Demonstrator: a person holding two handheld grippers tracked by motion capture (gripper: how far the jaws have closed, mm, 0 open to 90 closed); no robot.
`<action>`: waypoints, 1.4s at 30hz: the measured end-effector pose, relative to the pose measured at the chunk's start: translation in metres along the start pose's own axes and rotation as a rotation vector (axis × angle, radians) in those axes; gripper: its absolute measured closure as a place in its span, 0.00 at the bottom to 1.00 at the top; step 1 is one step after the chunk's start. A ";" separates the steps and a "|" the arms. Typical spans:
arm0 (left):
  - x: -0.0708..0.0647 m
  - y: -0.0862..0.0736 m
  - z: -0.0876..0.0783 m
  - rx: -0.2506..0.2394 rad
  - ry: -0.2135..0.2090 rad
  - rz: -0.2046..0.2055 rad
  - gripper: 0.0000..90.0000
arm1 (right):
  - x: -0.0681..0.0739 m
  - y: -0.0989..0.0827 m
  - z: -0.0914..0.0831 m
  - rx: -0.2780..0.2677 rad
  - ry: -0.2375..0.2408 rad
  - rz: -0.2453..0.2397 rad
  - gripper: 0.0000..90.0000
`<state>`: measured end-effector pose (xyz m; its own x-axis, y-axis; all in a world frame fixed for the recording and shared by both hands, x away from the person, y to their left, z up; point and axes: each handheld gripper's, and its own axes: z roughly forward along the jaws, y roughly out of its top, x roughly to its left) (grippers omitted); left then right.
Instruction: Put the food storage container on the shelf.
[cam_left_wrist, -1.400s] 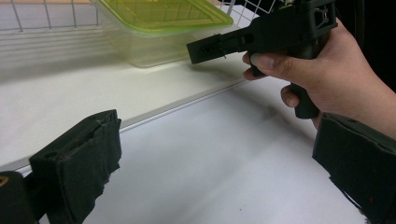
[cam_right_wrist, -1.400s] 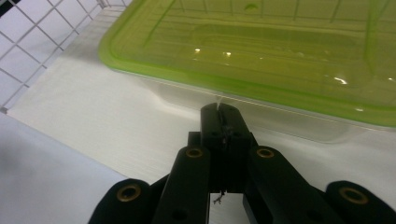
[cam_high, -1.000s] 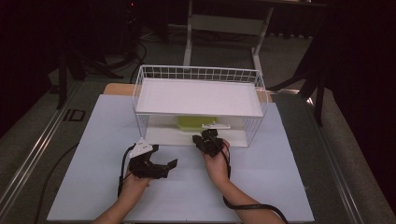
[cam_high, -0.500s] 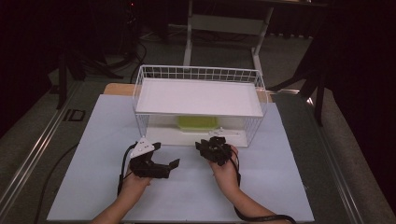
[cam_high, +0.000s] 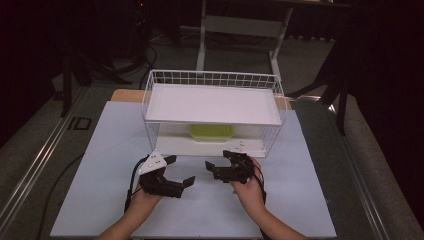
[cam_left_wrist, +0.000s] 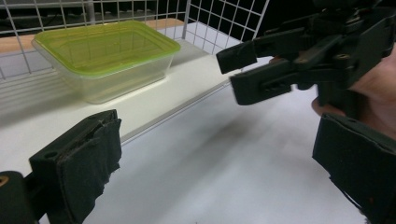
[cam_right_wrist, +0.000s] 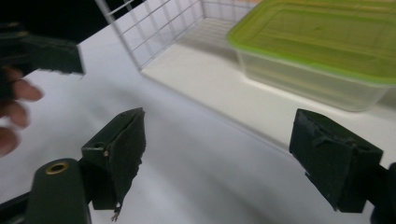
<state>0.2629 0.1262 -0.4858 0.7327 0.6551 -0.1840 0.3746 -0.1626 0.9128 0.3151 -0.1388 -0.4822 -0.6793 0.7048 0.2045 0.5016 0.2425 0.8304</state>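
Observation:
A clear container with a green lid (cam_high: 211, 131) sits on the lower shelf of a white wire rack (cam_high: 212, 104). In front of the rack, my left gripper (cam_high: 180, 170) and my right gripper (cam_high: 218, 162) hover over the white mat, both open and holding nothing. The two face each other a short way apart. In the left gripper view the container (cam_left_wrist: 105, 56) lies ahead on the left, beyond my open left gripper (cam_left_wrist: 215, 172), with the right gripper (cam_left_wrist: 299, 56) at upper right. In the right gripper view the container (cam_right_wrist: 327, 51) lies ahead of my open right gripper (cam_right_wrist: 224, 158).
The rack's upper shelf (cam_high: 210, 97) is a bare white board ringed by a wire rim. A white mat (cam_high: 300, 200) covers the table around the rack. Dark stands and a desk frame (cam_high: 240, 25) stand beyond the table's far edge.
My right gripper has drawn back from the rack's lower shelf toward the person, away from the container. The left gripper has hardly moved.

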 end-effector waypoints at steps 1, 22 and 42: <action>0.000 0.000 0.000 -0.001 -0.003 -0.001 0.02 | 0.000 0.000 0.000 0.005 0.001 -0.005 0.17; 0.004 -0.014 -0.030 -0.020 -0.023 -0.012 0.02 | -0.015 -0.022 -0.041 -0.008 0.006 -0.037 0.17; 0.007 -0.035 -0.055 -0.003 -0.020 -0.001 0.02 | -0.029 -0.051 -0.085 0.001 0.001 -0.063 0.17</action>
<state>0.2239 0.1772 -0.4990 0.7435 0.6404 -0.1923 0.3736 -0.1593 0.9138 0.2637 -0.2277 -0.4860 -0.7100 0.6876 0.1524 0.4583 0.2868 0.8413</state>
